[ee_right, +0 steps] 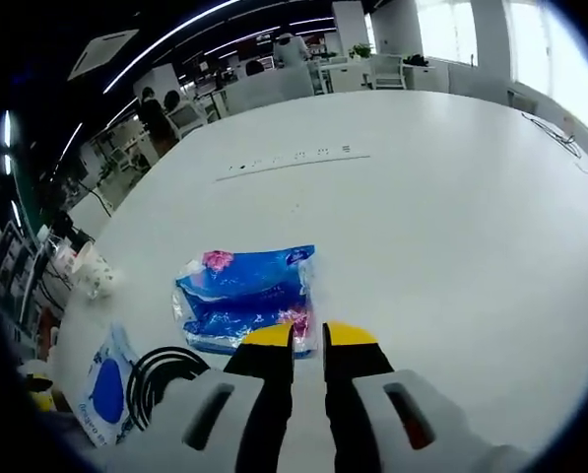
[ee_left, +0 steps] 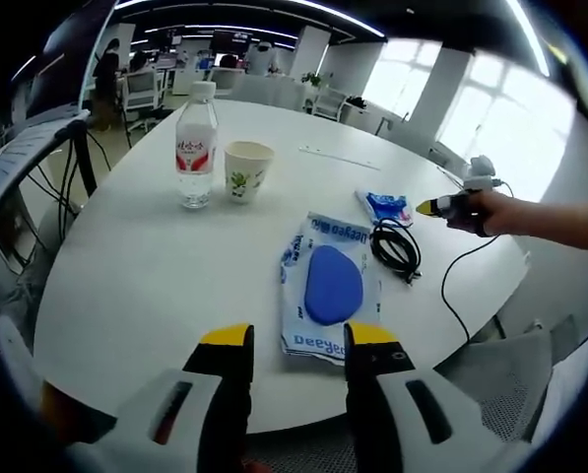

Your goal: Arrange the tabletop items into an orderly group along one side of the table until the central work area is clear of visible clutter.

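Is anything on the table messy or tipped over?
Nothing is tipped or spilled. The water bottle and paper cup stand upright. The blue pad's packet, black cable and blue wipes pack just lie loosely mid-table, not yet grouped.

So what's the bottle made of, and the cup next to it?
The bottle looks like clear, shiny plastic: you can see through it, and it has a white cap and a red label. The cup looks like matte paper: it is cream and not see-through, with a small green print and a rolled rim. It could be thin plastic, though.
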The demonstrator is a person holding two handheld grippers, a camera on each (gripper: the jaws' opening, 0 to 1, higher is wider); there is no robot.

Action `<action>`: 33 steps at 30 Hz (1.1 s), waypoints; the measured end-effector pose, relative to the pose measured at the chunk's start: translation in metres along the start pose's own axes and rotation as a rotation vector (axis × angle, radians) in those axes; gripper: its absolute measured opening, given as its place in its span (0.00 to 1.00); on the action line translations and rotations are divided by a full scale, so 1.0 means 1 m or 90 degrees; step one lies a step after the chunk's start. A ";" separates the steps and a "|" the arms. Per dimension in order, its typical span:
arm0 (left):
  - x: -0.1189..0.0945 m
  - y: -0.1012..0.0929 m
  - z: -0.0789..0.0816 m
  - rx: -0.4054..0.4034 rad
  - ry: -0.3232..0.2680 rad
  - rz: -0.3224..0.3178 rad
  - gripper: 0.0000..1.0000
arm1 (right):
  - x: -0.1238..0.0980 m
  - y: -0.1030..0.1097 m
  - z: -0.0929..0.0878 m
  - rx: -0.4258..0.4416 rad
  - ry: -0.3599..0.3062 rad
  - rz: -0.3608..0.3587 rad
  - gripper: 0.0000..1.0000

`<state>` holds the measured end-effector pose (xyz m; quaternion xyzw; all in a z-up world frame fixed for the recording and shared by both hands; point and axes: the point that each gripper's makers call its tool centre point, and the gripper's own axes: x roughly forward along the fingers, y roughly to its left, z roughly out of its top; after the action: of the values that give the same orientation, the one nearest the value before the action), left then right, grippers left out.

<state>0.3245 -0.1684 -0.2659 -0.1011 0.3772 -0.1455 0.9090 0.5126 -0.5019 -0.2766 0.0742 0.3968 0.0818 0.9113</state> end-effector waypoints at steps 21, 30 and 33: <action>0.002 0.003 -0.012 -0.022 0.021 0.012 0.33 | 0.017 0.063 -0.008 -0.180 0.009 0.116 0.11; 0.002 0.001 -0.009 -0.027 0.016 0.007 0.33 | 0.038 0.095 -0.017 -0.231 0.021 0.173 0.12; 0.001 0.002 -0.009 -0.031 0.013 0.008 0.33 | 0.044 0.105 -0.021 -0.259 0.029 0.190 0.12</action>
<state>0.3195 -0.1671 -0.2733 -0.1192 0.3908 -0.1315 0.9032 0.5171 -0.3887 -0.3012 -0.0548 0.3772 0.2950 0.8762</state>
